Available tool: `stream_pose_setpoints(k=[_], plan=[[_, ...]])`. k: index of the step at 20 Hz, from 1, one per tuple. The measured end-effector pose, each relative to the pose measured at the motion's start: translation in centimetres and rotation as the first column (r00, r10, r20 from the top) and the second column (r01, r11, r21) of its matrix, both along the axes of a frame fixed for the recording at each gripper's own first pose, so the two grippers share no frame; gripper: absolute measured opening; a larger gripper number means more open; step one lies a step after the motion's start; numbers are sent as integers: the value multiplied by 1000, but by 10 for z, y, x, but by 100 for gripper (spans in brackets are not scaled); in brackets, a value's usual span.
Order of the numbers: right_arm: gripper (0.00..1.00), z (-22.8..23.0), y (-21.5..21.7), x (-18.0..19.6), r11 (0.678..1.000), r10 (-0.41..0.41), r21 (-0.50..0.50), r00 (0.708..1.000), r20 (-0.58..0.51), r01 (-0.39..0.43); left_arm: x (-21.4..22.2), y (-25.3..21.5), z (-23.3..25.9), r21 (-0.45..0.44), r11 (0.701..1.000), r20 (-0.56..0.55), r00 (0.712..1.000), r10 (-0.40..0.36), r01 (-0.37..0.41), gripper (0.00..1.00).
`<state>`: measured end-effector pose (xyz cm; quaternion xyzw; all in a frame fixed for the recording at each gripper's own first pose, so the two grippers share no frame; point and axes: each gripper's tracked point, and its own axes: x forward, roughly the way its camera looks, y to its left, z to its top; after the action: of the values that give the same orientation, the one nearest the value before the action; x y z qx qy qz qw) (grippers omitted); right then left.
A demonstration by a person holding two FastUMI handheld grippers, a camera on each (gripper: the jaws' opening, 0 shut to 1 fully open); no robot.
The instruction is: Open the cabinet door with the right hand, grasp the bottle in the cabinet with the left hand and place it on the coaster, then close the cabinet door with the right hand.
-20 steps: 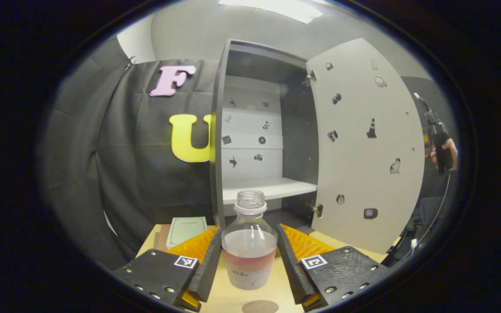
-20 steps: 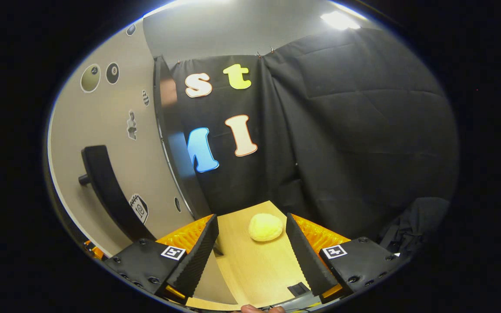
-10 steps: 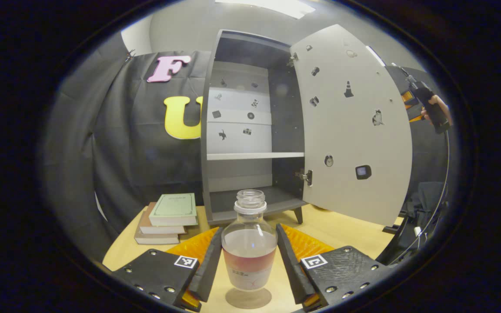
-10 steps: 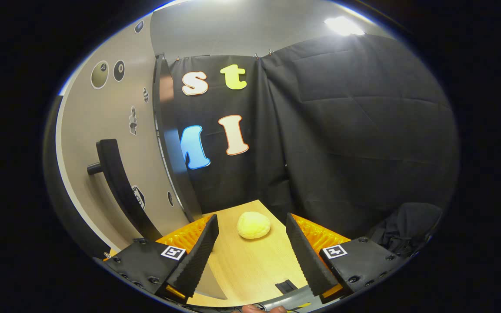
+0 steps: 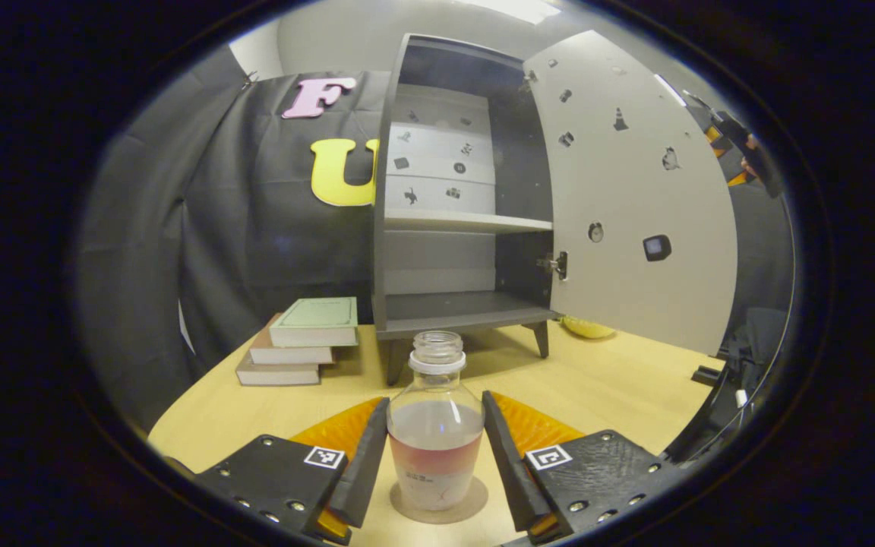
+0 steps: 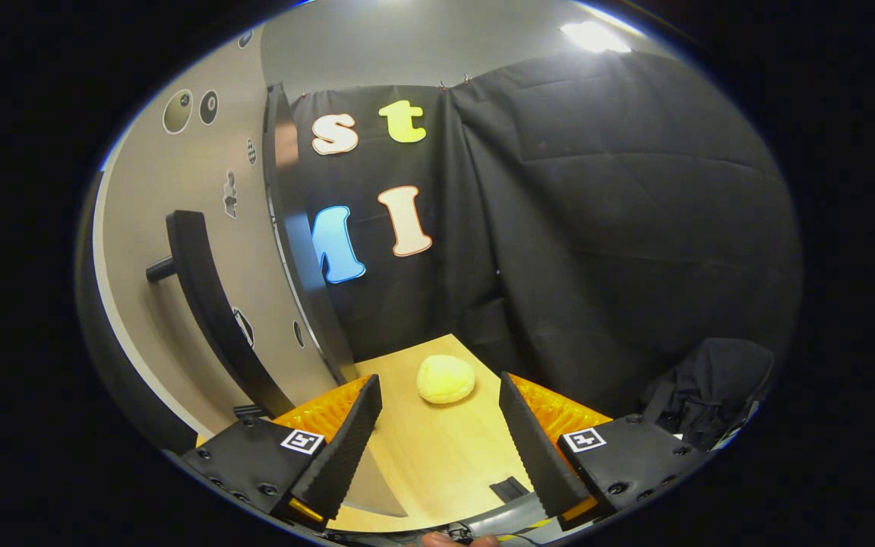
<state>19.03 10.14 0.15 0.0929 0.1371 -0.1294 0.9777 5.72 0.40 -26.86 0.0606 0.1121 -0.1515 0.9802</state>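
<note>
A clear bottle with no cap, holding reddish liquid, stands on a round brown coaster on the wooden table. My left gripper is shut on it, one finger pressed on each side of its body. Behind it the grey cabinet stands with bare shelves and its pale door swung wide to the right. In the right gripper view, my right gripper is open and holds nothing, just right of the door's outer face and its black bar handle. It also appears past the door's edge as the right gripper.
Three stacked books lie on the table left of the cabinet. A yellow round object sits on the table beyond the right gripper, and peeks from under the door as the same yellow object. Black cloth walls surround the table.
My left gripper has come back from the cabinet and down with the bottle, which now rests on the coaster. The right gripper has barely shifted beside the door.
</note>
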Motion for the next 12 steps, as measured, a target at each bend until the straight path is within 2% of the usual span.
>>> stream_pose_setpoints(k=[1, 4, 9, 11, 12], plan=[[98, -2, 2, 1, 1000, -2, 11, 1000, 1, 2, -4, 2, -3, 2, 1000, -10, 1000, 1, -1, 71], [98, -8, 6, 2, 1000, -2, 26, 1000, -2, 2, -14, 4, -4, -4, 1000, -10, 1000, -4, 4, 71], [98, -19, 10, -5, 999, 9, -37, 999, -34, -10, -17, 5, 0, -6, 1000, -25, 1000, 1, -1, 74], [98, -24, 13, -7, 999, 23, -38, 999, -48, -25, -15, 2, 3, 24, 1000, -19, 1000, -9, 10, 75], [98, -27, 17, -7, 999, 32, -11, 998, -52, -33, -16, 2, 4, 37, 999, -13, 1000, -15, 16, 71]])
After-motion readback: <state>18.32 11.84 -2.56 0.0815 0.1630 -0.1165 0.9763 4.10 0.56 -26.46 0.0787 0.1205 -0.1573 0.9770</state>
